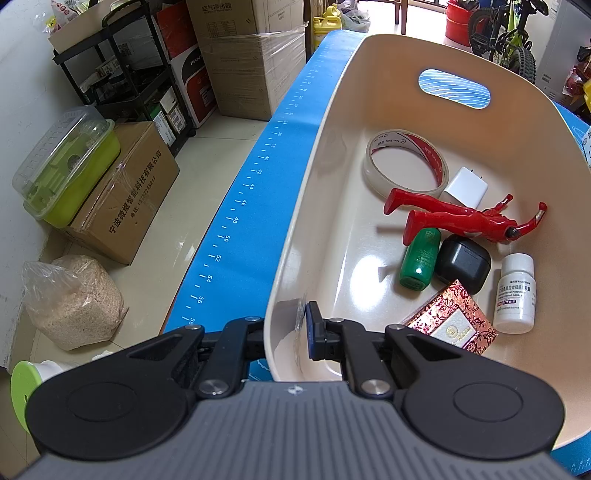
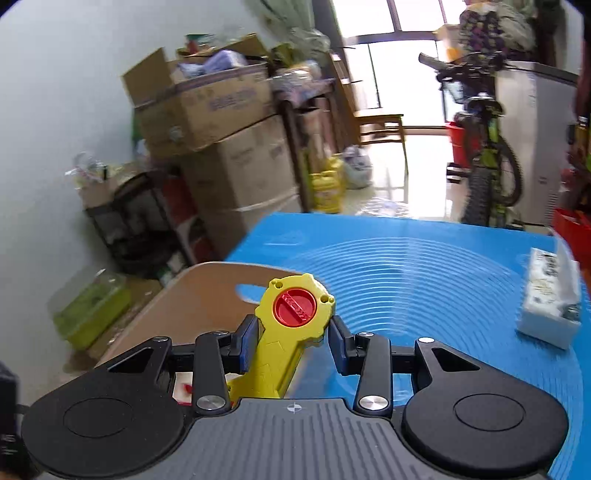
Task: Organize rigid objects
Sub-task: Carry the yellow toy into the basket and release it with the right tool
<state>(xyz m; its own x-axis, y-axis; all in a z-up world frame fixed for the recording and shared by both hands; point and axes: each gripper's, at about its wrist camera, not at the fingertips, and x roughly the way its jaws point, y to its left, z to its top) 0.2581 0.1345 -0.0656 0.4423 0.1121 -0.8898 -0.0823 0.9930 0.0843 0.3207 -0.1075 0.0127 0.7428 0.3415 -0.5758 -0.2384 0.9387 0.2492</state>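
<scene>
Right wrist: blue mat (ring-marked), cardboard boxes stacked behind

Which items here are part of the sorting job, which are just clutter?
Job: beige bin; in it tape roll, white charger, red figure, green bottle, black case, pill bottle, patterned box; yellow toy in right gripper.

Clutter: cardboard boxes, bicycle, rice bag.
</scene>
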